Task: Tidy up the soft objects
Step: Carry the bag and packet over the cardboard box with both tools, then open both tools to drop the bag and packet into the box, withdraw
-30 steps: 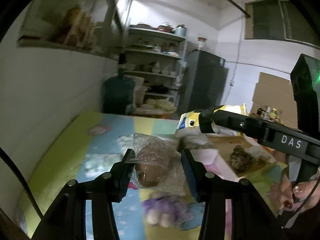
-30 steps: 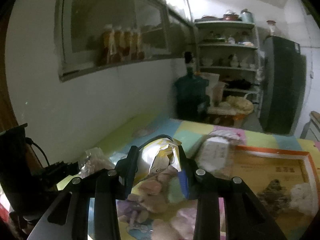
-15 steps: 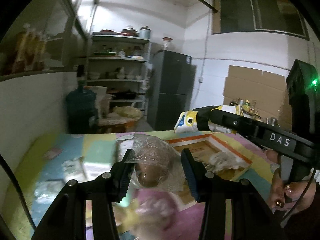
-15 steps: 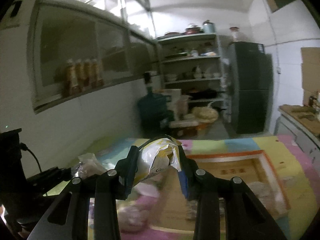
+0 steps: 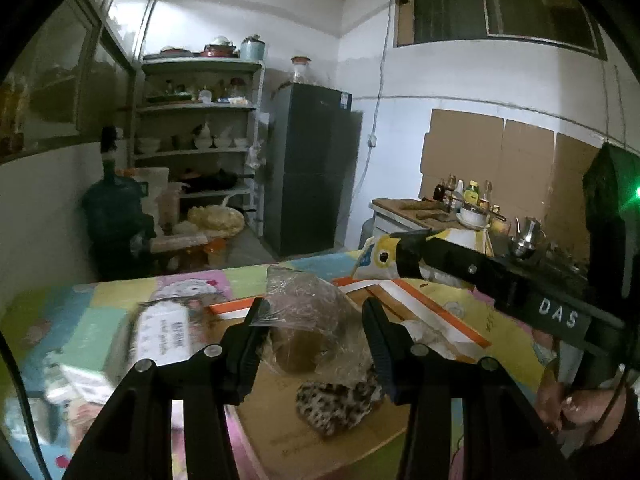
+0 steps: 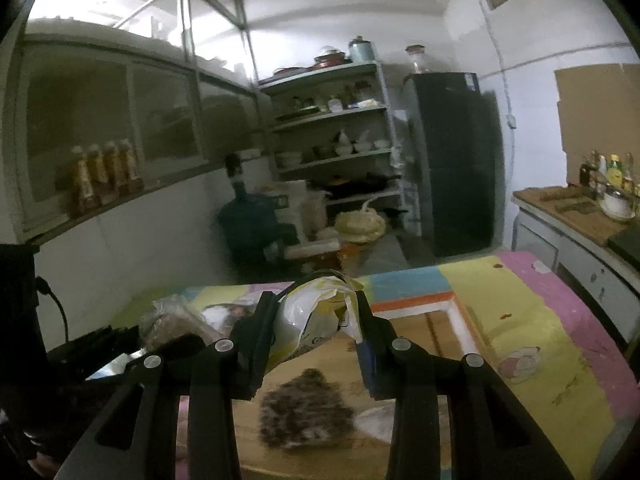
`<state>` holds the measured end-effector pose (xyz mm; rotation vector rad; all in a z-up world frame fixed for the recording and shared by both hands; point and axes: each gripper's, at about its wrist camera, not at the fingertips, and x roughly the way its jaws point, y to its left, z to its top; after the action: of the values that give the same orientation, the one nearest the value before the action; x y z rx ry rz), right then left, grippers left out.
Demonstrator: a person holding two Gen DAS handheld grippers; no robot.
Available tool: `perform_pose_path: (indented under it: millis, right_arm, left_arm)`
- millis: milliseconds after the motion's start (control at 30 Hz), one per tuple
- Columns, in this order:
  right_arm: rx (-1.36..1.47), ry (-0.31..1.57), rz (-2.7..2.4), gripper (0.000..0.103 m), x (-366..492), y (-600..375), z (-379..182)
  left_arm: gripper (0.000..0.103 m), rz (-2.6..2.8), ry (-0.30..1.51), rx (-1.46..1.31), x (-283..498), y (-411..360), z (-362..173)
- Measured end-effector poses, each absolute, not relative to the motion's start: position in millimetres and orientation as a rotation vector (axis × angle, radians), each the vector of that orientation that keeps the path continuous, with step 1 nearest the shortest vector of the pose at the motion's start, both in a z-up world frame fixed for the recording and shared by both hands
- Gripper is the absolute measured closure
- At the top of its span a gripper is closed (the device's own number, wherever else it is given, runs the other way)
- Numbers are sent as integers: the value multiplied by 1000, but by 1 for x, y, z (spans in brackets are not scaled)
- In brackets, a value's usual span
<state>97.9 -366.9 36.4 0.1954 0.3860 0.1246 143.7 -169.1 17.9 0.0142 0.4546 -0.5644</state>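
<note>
2 crinkly bags hang over the shallow cardboard box (image 5: 436,312): left gripper (image 5: 314,334) clamps a clear bag of brown bread (image 5: 308,328), right gripper (image 6: 316,334) pinches a yellow-white snack bag (image 6: 316,320).

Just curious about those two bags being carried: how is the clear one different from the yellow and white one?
The clear bag is see-through, with a brown lump inside; the yellow and white bag is opaque and printed. The clear one sits in the left gripper, the printed one in the right gripper. Both are crinkly, and held above the cardboard box.
</note>
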Motion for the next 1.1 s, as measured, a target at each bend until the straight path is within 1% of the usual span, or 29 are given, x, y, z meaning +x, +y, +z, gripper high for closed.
perform_pose_path:
  millis: [233, 433, 833, 1100]
  right_arm:
    - [222, 423, 68, 65, 124, -398, 11]
    - [220, 460, 52, 65, 145, -405, -3]
    - [254, 579, 15, 65, 177, -417, -32]
    - [265, 600, 22, 65, 182, -419, -38]
  left_arm:
    - [55, -580, 518, -8, 174, -200, 4]
    - [55, -581, 592, -23, 203, -220, -9]
    - [55, -552, 743, -42, 246, -232, -39]
    - [55, -551, 822, -83, 259, -229, -53]
